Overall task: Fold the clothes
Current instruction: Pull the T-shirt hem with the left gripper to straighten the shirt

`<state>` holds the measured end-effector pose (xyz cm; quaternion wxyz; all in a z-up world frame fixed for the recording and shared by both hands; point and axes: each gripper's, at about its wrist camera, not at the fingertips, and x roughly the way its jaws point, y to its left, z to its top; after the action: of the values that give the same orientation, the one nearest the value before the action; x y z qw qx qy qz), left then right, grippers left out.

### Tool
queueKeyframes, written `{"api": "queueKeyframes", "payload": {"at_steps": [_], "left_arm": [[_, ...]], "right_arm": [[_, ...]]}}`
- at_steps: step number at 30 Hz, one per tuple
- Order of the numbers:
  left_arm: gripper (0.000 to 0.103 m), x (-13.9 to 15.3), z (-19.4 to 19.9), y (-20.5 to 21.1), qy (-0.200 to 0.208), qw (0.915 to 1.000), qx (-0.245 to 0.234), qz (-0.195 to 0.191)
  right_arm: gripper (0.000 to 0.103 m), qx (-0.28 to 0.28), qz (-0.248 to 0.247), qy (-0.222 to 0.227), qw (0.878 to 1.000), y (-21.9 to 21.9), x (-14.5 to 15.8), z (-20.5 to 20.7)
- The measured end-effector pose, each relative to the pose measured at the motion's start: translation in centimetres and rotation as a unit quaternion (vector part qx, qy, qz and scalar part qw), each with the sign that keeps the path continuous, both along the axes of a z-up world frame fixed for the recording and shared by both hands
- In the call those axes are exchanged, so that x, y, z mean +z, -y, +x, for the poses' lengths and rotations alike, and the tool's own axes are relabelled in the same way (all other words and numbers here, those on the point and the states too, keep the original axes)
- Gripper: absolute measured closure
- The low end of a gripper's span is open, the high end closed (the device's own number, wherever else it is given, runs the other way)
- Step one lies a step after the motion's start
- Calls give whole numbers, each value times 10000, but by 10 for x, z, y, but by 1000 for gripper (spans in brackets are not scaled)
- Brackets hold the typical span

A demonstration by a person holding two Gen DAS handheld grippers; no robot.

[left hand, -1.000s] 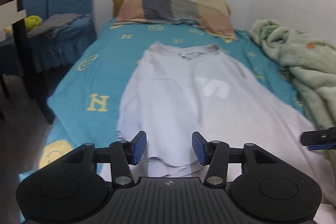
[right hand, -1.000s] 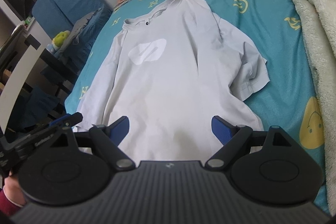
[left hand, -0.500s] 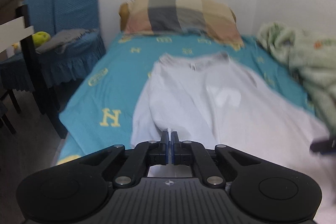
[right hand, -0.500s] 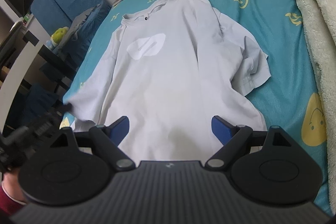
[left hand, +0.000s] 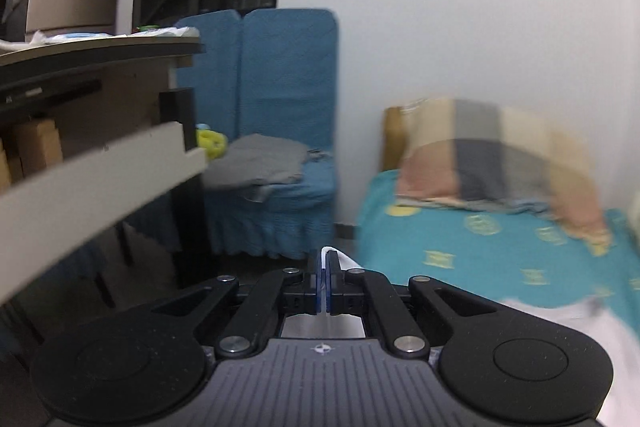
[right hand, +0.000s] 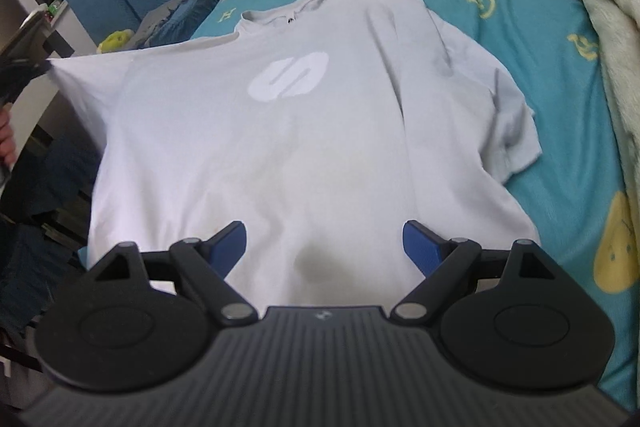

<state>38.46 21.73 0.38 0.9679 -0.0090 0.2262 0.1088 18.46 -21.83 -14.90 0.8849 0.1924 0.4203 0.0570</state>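
T-shirt (right hand: 304, 131) lies on the teal bed sheet (right hand: 520, 11) ahead of my right tongs (right hand: 324, 243), jaws apart; my left tongs (left hand: 323, 281) clamp its sleeve, a blue chair (left hand: 280, 99) beyond.

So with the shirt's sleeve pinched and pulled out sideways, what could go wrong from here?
1. The left gripper pinches only a thin edge of the shirt; the cloth could slip out.
2. The right gripper hangs open above the hem, holding nothing, so the whole shirt may drag across the bed.
3. The far sleeve lies crumpled, so a fold may trap those wrinkles.
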Motion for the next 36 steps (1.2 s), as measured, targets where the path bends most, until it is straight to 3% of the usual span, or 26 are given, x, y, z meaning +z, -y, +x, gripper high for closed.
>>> {"api": "queueKeyframes", "payload": {"at_steps": [5,9,12,14,19,24,31,33,36], "left_arm": [[101,-57,67,-25,-751,9965,354,33],[100,-109,83,-41,-1096,9908,558,-568],[99,-132,77,-48,-1246,9863,524,-944],[92,-136,65,-48,-1260,9852,435,-1073],[64,-116,11,-35,-976,9880,-17,-1194],[50,-91,-61,5,-858,9890,-499,-1098],[20,-78,-149,108,-739,9861,-960,-1137],[15,-85,-163,143,-738,9845,-1003,-1236],[4,-104,-174,200,-944,9836,-1131,-1039]], "right_arm": [[16,-28,-307,217,9993,-4,-3,18],[16,-97,-351,173,9992,-1,-12,28],[16,-169,-333,181,9991,2,-16,30],[16,-221,-286,242,9991,3,-13,29],[16,-295,-357,408,9981,6,-3,24],[16,-291,-520,647,9961,7,10,15],[16,-278,-630,1001,9926,14,38,-10],[16,-288,-605,1073,9920,18,48,-20],[16,-295,-697,1224,9896,24,64,-37]]}}
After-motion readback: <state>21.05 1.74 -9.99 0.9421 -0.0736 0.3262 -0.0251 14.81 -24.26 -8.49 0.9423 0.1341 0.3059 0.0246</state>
